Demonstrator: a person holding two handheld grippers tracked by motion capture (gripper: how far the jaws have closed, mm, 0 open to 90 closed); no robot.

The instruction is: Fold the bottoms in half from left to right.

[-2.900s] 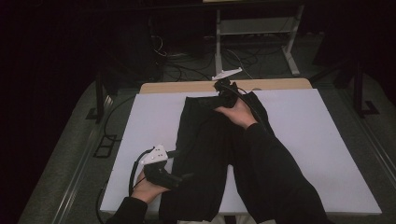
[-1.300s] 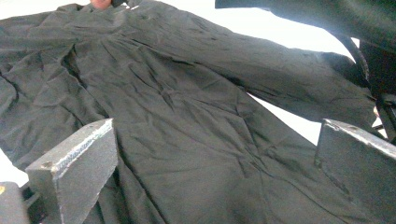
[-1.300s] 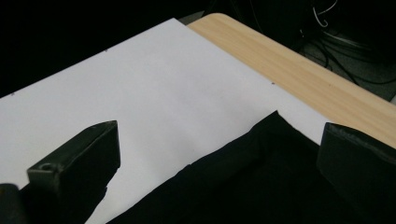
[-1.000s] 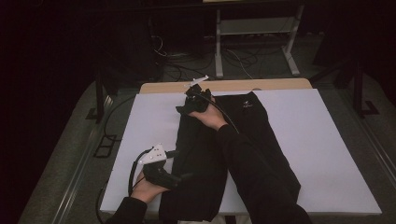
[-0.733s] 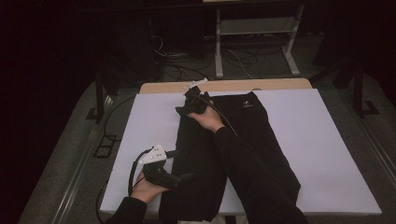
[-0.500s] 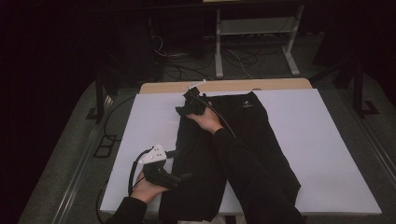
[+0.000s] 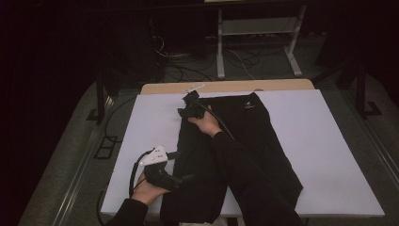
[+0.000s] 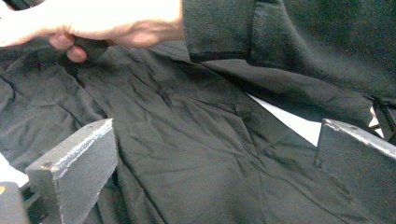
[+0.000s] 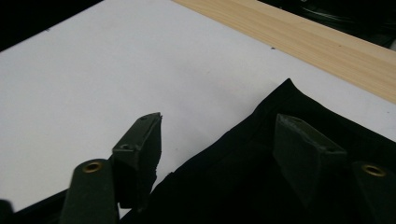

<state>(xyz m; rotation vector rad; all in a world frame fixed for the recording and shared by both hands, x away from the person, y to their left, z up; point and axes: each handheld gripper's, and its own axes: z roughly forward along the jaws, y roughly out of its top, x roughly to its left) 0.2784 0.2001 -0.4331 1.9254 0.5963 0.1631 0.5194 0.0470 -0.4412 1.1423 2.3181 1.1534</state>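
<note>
Right tongs [image 7: 187, 109] are down at the far left corner of the black trousers [image 7: 254, 141], jaws part-way in and just been closing — one jaw over the white sheet [image 9: 93, 70], the other over dark cloth, the garment's edge running between them, pads not yet pressing by the look of it. So the step in hand reads as a corner grab, likely to fold or straighten the piece. Next move calls for the jaws to finish shutting on that hem, catching the cloth without pinching the sheet beneath.

Left tongs [image 7: 186, 178] sit near the front left edge of the garment, jaws standing wide with wrinkled fabric below them, gripping nothing.

The trousers lie flat on the worktop [image 7: 226, 86], middle of the sheet. Long axis runs from the person's side away toward the far edge, tilted a little — the near end drifts right, and it hangs slightly over the front edge. Which end is the waist, I can't say for sure.
</note>
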